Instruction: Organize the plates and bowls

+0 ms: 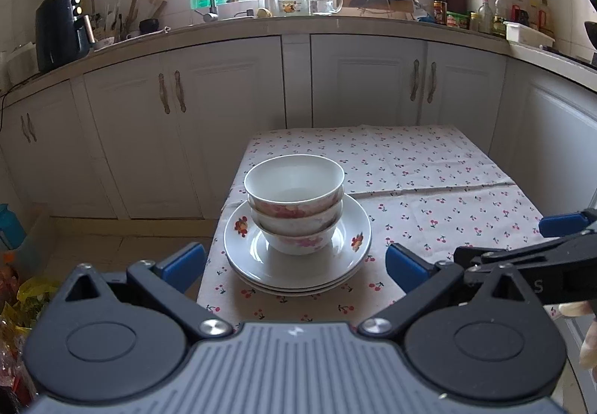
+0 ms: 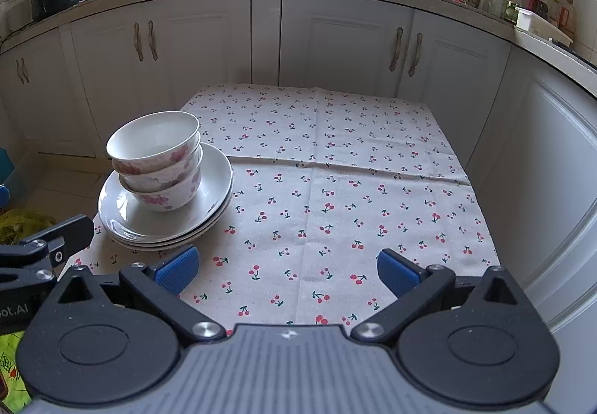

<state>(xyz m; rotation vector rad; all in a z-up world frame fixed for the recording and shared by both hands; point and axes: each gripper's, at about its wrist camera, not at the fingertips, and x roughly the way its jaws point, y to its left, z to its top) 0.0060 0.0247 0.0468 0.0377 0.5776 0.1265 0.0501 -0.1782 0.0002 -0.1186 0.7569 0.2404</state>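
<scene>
Resting near the left front corner of the small table (image 2: 373, 168), three nested bowls (image 1: 294, 205) sit on a stack of three plates (image 1: 298, 264). Bowls white inside, pink floral print outside; top bowl (image 2: 155, 138) tilts slightly, its rim higher on one side. Top plate white with an orange-red flower motif on the rim. Cloth on the table is pale with a small cherry print, one fold line crossing it from side to side. Left gripper (image 1: 294, 264) hangs just short of the stack, blue pads spread wide, one each side of the plates in view, touching nothing. Right gripper (image 2: 285, 270) hovers over bare cloth to the right of the stack, jaws likewise spread and empty; its left blue pad sits close to the plate edge but apart from it. Each gripper's body shows at the edge of the other's view. Part of a hand (image 1: 587, 335) visible at the right margin of the left wrist view. Behind the table: white cabinet doors (image 2: 335, 41), and a counter crowded with bottles, a faucet and a black appliance.
</scene>
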